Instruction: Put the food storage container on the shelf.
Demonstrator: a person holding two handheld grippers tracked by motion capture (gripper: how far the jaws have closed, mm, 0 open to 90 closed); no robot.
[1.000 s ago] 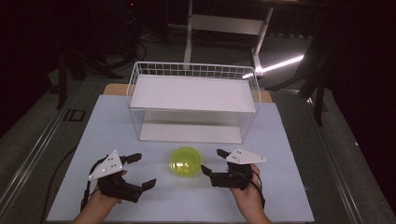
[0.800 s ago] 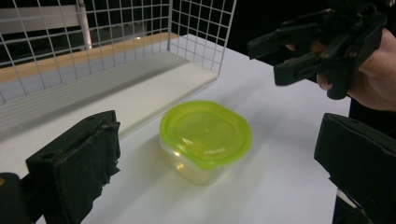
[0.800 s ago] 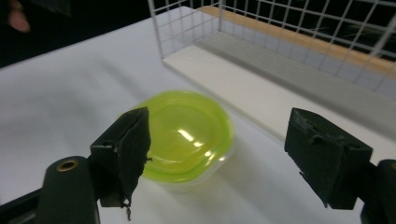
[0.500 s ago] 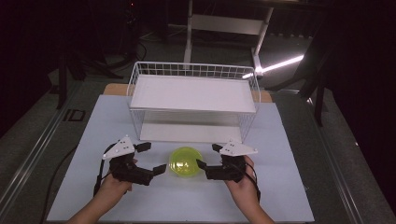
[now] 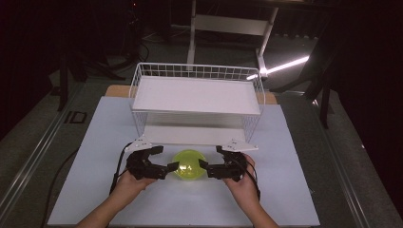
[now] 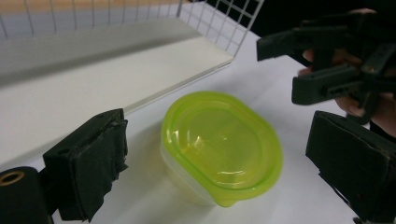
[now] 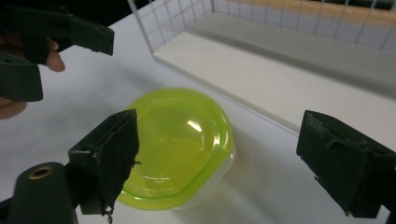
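A round container with a clear yellow-green lid (image 5: 188,164) sits on the white table just in front of the wire rack. My left gripper (image 5: 167,158) is at its left edge and my right gripper (image 5: 210,157) at its right edge, tips pointing inward at each other. Both are open. In the left gripper view the container (image 6: 219,144) lies ahead between the two black pads (image 6: 91,163), untouched; those jaws have just been closing a little. In the right gripper view the container (image 7: 177,144) sits between wide pads (image 7: 345,163) that have just been opening.
A white wire rack (image 5: 197,95) with an upper and a lower shelf stands directly behind the container, its front edge (image 6: 140,88) close to both grippers. The white table top (image 5: 109,123) has free room left, right and in front. Dark floor and chair legs lie beyond.
Both hands have moved inward and slightly away from the person, bringing the gripper tips from well apart to right beside the container. The container has not moved.
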